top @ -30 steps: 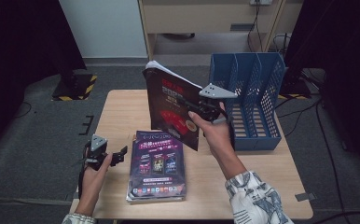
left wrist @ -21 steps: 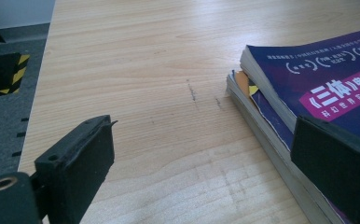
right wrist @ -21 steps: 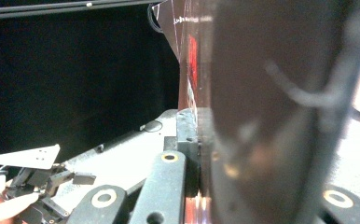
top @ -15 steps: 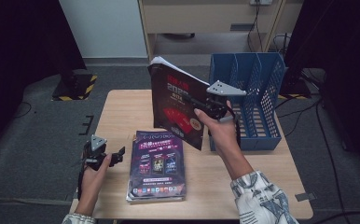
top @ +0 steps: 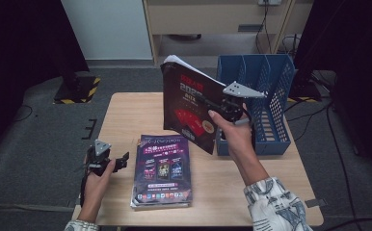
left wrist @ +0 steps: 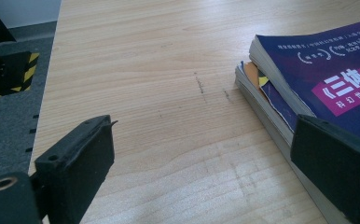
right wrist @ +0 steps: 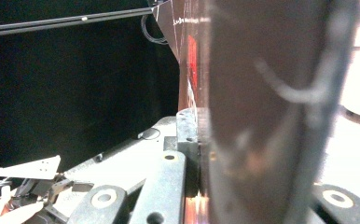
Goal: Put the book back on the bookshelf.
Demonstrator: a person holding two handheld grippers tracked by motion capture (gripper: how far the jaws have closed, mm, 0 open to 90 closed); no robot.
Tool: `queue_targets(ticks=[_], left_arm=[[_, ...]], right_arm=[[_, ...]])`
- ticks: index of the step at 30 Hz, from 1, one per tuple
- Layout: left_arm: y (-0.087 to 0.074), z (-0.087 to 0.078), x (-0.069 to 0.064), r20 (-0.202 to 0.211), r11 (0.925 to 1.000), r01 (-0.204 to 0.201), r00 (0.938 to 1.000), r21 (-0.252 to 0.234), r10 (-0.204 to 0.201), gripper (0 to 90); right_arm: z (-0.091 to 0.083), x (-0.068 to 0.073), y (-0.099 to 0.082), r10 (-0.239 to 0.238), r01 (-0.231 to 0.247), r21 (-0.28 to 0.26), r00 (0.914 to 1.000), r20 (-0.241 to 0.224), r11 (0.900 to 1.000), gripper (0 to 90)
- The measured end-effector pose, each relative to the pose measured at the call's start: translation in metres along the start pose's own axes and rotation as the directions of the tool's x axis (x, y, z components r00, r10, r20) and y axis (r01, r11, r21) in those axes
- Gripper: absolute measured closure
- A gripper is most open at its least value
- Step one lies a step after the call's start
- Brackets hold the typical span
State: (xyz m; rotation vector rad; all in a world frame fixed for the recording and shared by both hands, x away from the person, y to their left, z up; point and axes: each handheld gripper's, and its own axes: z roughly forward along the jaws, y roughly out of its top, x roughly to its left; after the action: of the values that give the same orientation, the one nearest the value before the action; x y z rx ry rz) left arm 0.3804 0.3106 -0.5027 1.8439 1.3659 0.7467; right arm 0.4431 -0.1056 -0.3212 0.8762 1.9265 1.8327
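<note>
Black book (top: 189, 103) upright, clamped by raised right gripper (top: 227, 108).

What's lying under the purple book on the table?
Under the purple book the stack holds at least two more books, with an orange and blue cover edge peeking out. Their covers and titles are hidden. The stack rests on the table.

Right gripper (top: 222, 109): black body, grey three-cornered plate with small holes on top. Left gripper (top: 119, 162): black foam-padded jaws, small grey plate behind. Patterned white-and-grey sleeve (top: 275, 204) below the right claw.
</note>
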Motion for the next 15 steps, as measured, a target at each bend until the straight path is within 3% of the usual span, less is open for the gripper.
queue_targets(ticks=[12,15], left_arm=[[-0.002,0.002,0.003,-0.006,0.9995,0.03,0.9995,0.011,-0.03,5.9],[-0.003,0.003,0.001,-0.006,0.9996,0.011,0.9999,0.025,-0.011,5.9]], right_arm=[[-0.026,-0.012,0.009,0.01,-0.01,-0.007,0.9992,0.038,0.9999,86.6],[-0.034,-0.019,0.011,0.023,-0.022,-0.014,0.998,0.058,0.9997,86.5]])
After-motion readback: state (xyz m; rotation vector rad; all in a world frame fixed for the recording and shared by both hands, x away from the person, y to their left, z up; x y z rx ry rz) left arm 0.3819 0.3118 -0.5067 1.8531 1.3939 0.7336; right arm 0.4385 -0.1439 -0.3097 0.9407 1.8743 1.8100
